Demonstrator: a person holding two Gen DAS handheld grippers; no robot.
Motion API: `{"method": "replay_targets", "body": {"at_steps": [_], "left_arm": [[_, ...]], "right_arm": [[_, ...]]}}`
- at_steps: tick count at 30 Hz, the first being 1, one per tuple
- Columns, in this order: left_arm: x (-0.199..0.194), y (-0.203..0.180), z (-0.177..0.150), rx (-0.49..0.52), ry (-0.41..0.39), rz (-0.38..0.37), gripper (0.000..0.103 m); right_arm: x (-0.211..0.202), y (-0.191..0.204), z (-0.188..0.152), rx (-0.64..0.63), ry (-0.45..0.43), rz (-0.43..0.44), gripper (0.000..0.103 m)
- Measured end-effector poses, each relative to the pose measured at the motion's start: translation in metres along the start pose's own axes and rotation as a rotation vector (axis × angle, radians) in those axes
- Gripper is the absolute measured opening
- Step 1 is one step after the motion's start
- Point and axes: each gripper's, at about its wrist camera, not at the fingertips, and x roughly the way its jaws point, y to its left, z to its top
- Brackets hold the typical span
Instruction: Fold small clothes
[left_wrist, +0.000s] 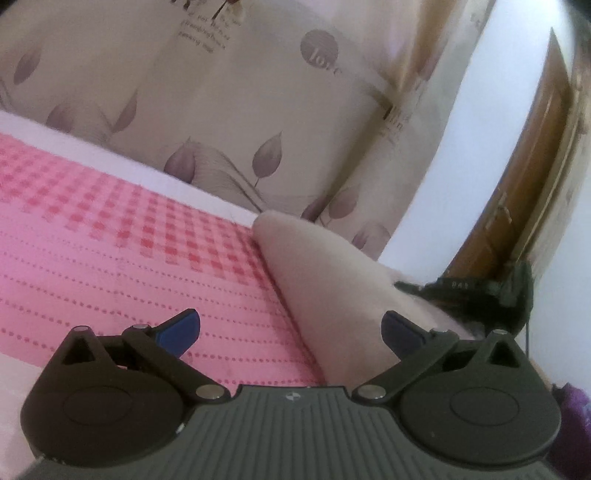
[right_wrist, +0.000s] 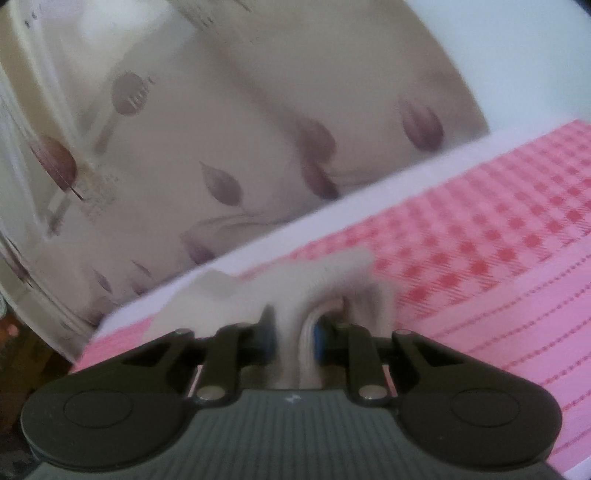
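Note:
A small pale pink garment (left_wrist: 325, 295) lies on the pink checked bedspread (left_wrist: 110, 240), rising in a fold toward its far tip. My left gripper (left_wrist: 291, 332) is open and empty, just above the bedspread, with the garment's edge between its blue fingertips (left_wrist: 181, 328). My right gripper (right_wrist: 293, 336) is shut on a bunched part of the same garment (right_wrist: 291, 291), which stands up blurred from between its pads above the bedspread (right_wrist: 480, 258). The right gripper also shows as a dark shape in the left wrist view (left_wrist: 476, 299), beyond the garment.
A cream curtain with purple leaf prints (left_wrist: 229, 110) hangs behind the bed. The bed's white edge (left_wrist: 166, 177) runs along it. A brown wooden door (left_wrist: 532, 166) stands at the right. Dark floor (right_wrist: 22, 354) shows past the bed corner.

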Motion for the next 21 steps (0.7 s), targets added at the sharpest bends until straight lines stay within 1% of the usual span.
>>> {"method": "replay_targets", "body": {"at_steps": [3,5,7,8,9,11,12,13,15,16,17,18,20,21], "left_arm": [[0.006,0.008,0.000,-0.047,0.026,0.013,0.103],[0.009,0.011,0.001,-0.063,0.036,0.025,0.103],[0.009,0.009,0.001,-0.044,0.034,0.030,0.103],[0.009,0.007,0.001,-0.030,0.031,0.032,0.103],[0.009,0.005,0.001,-0.016,0.031,0.034,0.103],[0.009,0.002,0.001,0.005,0.033,0.041,0.103],[0.009,0.000,0.001,0.016,0.033,0.041,0.103],[0.009,-0.002,0.001,0.028,0.033,0.042,0.103],[0.007,-0.010,0.000,0.078,0.029,0.047,0.103],[0.006,-0.016,-0.001,0.112,0.025,0.049,0.103],[0.006,-0.023,-0.002,0.155,0.022,0.050,0.103],[0.006,-0.034,-0.005,0.219,0.023,0.057,0.103],[0.009,-0.056,-0.011,0.340,0.030,0.103,0.103],[0.011,-0.065,-0.014,0.388,0.035,0.116,0.103]], "right_arm": [[0.002,-0.011,-0.007,0.006,0.003,0.017,0.020],[0.002,-0.009,-0.008,-0.033,-0.002,0.001,0.023],[0.000,-0.004,-0.007,-0.059,-0.008,-0.013,0.025],[-0.002,-0.003,-0.006,-0.055,-0.010,-0.006,0.027],[-0.006,-0.001,-0.005,-0.054,-0.019,-0.022,0.029],[-0.019,0.006,-0.005,-0.078,-0.056,-0.067,0.030],[-0.030,0.011,-0.007,-0.090,-0.090,-0.076,0.030],[-0.042,0.015,-0.009,-0.091,-0.124,-0.063,0.030],[-0.063,0.023,-0.015,-0.082,-0.173,0.001,0.030],[-0.071,0.030,-0.019,-0.092,-0.181,0.041,0.030],[-0.076,0.038,-0.024,-0.117,-0.178,0.070,0.030],[-0.077,0.045,-0.030,-0.152,-0.161,0.086,0.030],[-0.069,0.058,-0.041,-0.234,-0.102,0.079,0.030],[-0.060,0.062,-0.048,-0.285,-0.066,0.045,0.030]]}}
